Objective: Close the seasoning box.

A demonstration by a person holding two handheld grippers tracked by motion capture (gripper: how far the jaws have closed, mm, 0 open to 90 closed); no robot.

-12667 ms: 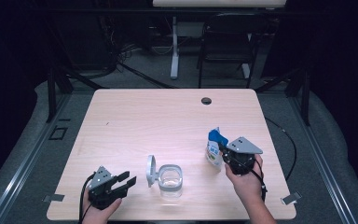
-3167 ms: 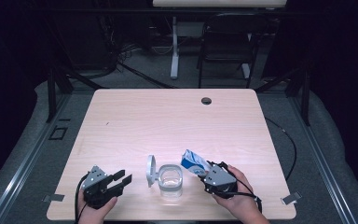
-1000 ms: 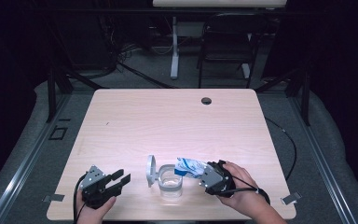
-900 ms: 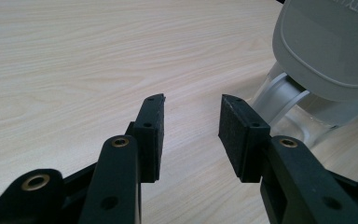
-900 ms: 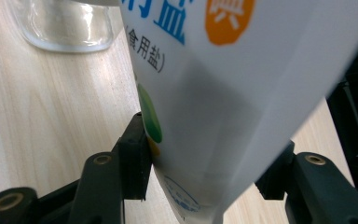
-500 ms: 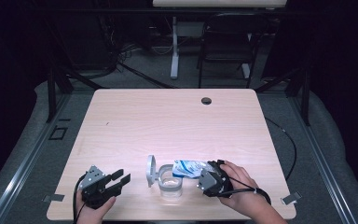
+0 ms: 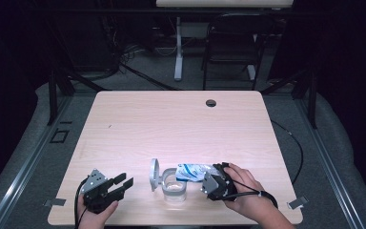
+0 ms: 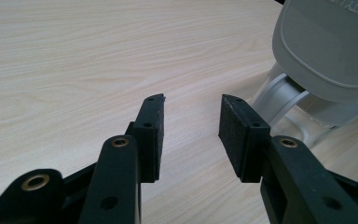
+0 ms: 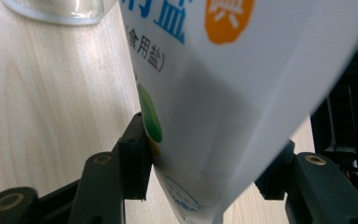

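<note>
my right gripper (image 7: 208, 180) is clamped on a white salt bag (image 7: 194, 171), one pad on each face near its bottom end. in the right gripper view the bag (image 9: 223, 93) fills the gap between my jaws, blue print, an orange dot and a green dot on its face, left pad touching just below the green dot. the bag lies tipped over sideways, its far end pointing away from my jaws and sitting over the rim of the clear jar (image 7: 174, 186). whether the bag touches the rim, i can't tell. the jar stands on the table (image 7: 171, 119) just ahead of the right jaws, a bit of its glass edge (image 9: 60, 11) showing past the bag at top left in the right gripper view.

my left gripper (image 7: 119, 183) rests low on the table near the front edge, jaws spread, nothing between the pads, bare wood in the gap. in the left gripper view the jar's grey lid (image 8: 328, 46) sits ahead and to the right of my right-hand jaw, swung open and standing up on its hinge side, near but apart from the pad. in the high view the lid (image 7: 154, 171) stands upright on the side of the jar facing the left gripper, between the left jaws and the jar.

the two grippers are well apart, jar between them.
</note>
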